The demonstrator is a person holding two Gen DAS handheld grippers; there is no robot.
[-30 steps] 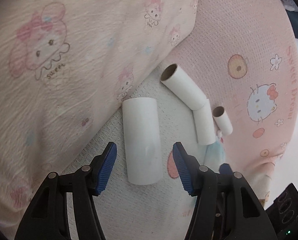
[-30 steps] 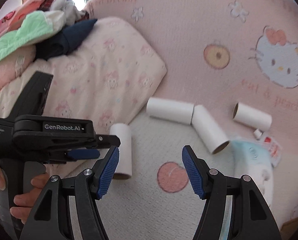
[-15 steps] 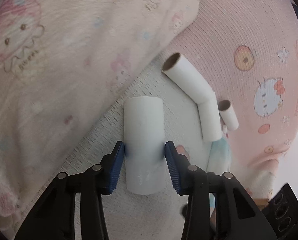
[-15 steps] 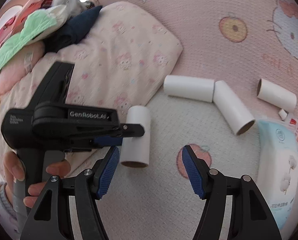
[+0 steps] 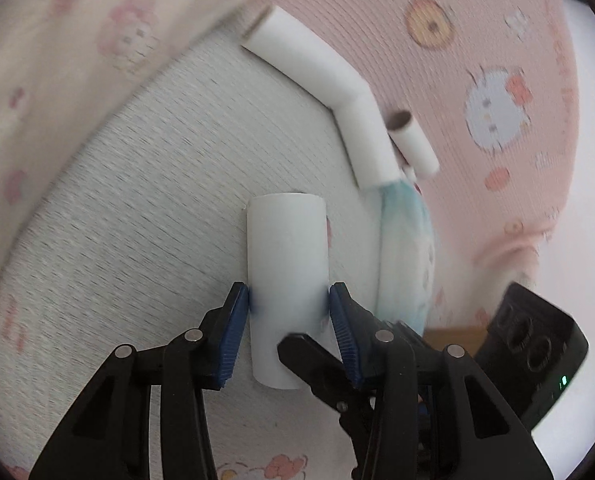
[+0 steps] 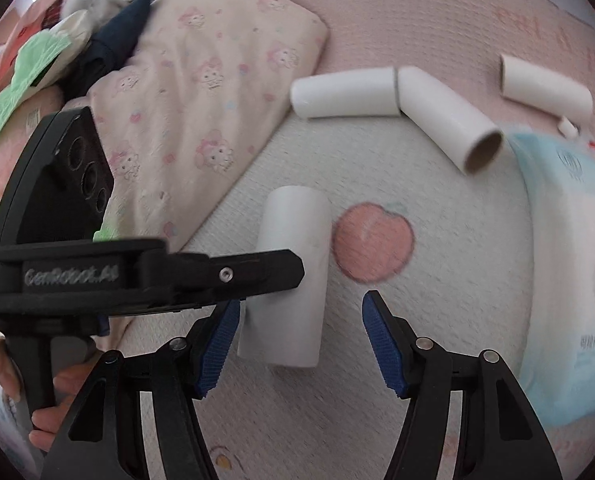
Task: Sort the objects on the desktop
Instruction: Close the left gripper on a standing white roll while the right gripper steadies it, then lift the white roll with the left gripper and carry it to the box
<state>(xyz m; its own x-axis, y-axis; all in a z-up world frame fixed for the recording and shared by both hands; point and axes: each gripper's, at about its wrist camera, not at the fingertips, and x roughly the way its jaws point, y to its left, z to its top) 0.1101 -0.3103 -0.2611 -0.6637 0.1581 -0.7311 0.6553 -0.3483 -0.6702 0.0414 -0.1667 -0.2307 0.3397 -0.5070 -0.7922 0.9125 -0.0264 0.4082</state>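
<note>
A white cardboard tube (image 5: 285,248) lies on a cream knit mat (image 5: 137,240), and my left gripper (image 5: 289,304) is shut on its near half, both blue pads pressed to its sides. In the right wrist view the same tube (image 6: 297,248) has its near end between the jaws of my right gripper (image 6: 301,316). Those jaws are closing, and the right pad stands apart from the tube. The left gripper's black finger (image 6: 257,270) crosses the tube from the left. Three more white tubes (image 6: 345,94) (image 6: 449,116) (image 6: 545,90) lie beyond, two of them touching end to end.
A light blue tissue pack (image 6: 569,264) lies at the right edge of the mat. A pink printed pillow (image 6: 201,80) borders the mat on the left, with a heap of clothes (image 6: 37,60) behind it. A person's hand (image 6: 41,412) holds the left gripper's handle.
The left gripper closed on the near tube and has shifted with it toward the tissue pack. The right gripper came down and closer, so the tube's near end now sits between its jaws.
</note>
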